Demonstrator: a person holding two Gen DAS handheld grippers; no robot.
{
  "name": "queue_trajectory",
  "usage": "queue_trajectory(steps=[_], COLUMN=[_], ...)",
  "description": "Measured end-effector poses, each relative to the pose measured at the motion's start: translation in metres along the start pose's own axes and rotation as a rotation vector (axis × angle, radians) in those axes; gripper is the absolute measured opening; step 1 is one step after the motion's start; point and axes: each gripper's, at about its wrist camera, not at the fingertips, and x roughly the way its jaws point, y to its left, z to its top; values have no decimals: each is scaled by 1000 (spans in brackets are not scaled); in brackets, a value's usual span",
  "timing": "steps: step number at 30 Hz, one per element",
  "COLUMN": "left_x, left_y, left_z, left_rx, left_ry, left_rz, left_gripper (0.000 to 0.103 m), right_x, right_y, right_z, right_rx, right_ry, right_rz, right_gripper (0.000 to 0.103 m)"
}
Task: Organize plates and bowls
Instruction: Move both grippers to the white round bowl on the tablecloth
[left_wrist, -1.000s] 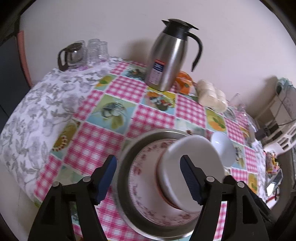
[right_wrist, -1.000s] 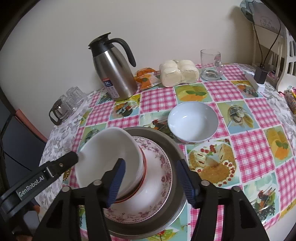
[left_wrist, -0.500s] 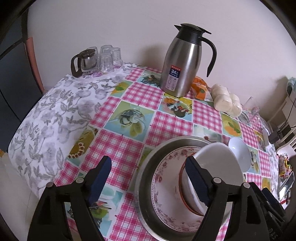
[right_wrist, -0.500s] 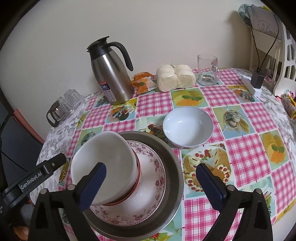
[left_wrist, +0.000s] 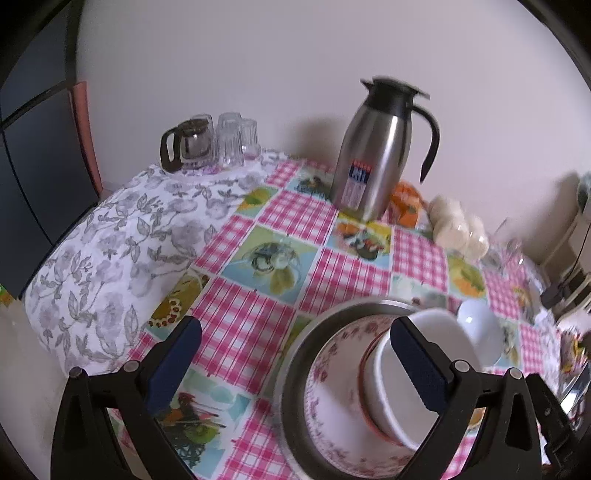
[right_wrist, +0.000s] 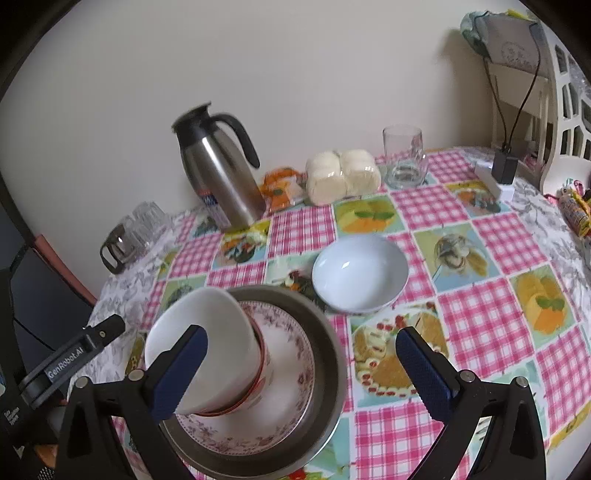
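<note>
Now both tools stand with their jaws spread wide and nothing held between them. The left gripper (left_wrist: 293, 363) hovers above the table edge; its right blue-padded finger (left_wrist: 419, 365) is in front of the tilted white bowl (left_wrist: 436, 336), but whether it touches the bowl I cannot tell. The right gripper (right_wrist: 301, 369) hangs over the same stack from the other side — its left finger (right_wrist: 181, 373) overlaps the white bowl (right_wrist: 207, 339) in the view, and its right finger is over the tablecloth, clear of everything.

The white bowl leans on its side, mouth turned toward the left gripper, and rests in a bowl with a red-orange rim (right_wrist: 258, 380) of which only the edge shows. Both sit on a white plate with a pink floral border (right_wrist: 291, 365), and this plate lies inside a round grey metal tray (right_wrist: 332, 354).

Just beside the tray, toward the wall, a second white bowl with a pale blue inside (right_wrist: 360, 273) stands upright on the pink checked tablecloth with fruit pictures (right_wrist: 487, 317). Farther back — near the wall — are a steel thermos jug with black handle (right_wrist: 218, 177), a packet of white buns (right_wrist: 341, 175), an orange wrapped snack (right_wrist: 280, 186) and a clear glass mug (right_wrist: 404, 157). At the far left corner a small glass teapot (left_wrist: 186, 146) stands with some drinking glasses (left_wrist: 236, 138).
</note>
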Motion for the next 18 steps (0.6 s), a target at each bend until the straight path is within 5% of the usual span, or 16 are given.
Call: queue_trajectory(steps=[18], left_x=[-27], left_y=[-70], left_z=[-12], left_rx=[143], left_ry=[-89], left_rz=[-99], left_gripper=[102], right_x=[-16], right_y=[-67], right_z=[11], right_rx=[74], right_ry=[-24], right_rz=[-4], right_gripper=[103])
